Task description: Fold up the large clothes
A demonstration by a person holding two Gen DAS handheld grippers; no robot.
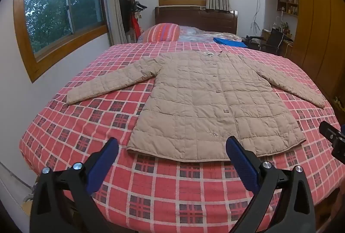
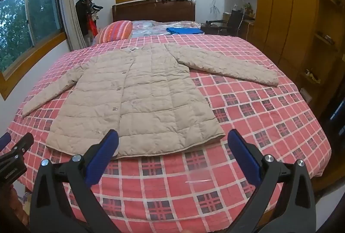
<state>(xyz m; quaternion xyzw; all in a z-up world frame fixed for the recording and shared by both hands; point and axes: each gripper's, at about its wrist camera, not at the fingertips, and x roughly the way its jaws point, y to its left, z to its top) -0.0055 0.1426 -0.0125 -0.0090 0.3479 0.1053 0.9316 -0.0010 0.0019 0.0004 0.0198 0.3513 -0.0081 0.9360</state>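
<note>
No fold made yet: the coat lies flat and both claws are empty.

Nearest, at 6 o'clock in each wrist view, the left claw [image 1: 172,152] and the right claw [image 2: 172,144] hang over the foot of the bed [image 1: 151,189] with their blue pads wide apart, holding nothing. Just past them one beige quilted coat [image 1: 207,103] lies spread out, buttoned, hem toward the claws and collar at 12 o'clock. Its two sleeves stick out, the left sleeve [image 1: 107,84] toward 9 o'clock and the right sleeve [image 2: 228,64] toward 3 o'clock. I think all the folding is still to do: sleeves in first, then the body. Farther back are one striped pillow [image 1: 161,32] and one blue folded cloth [image 1: 229,42].
</note>
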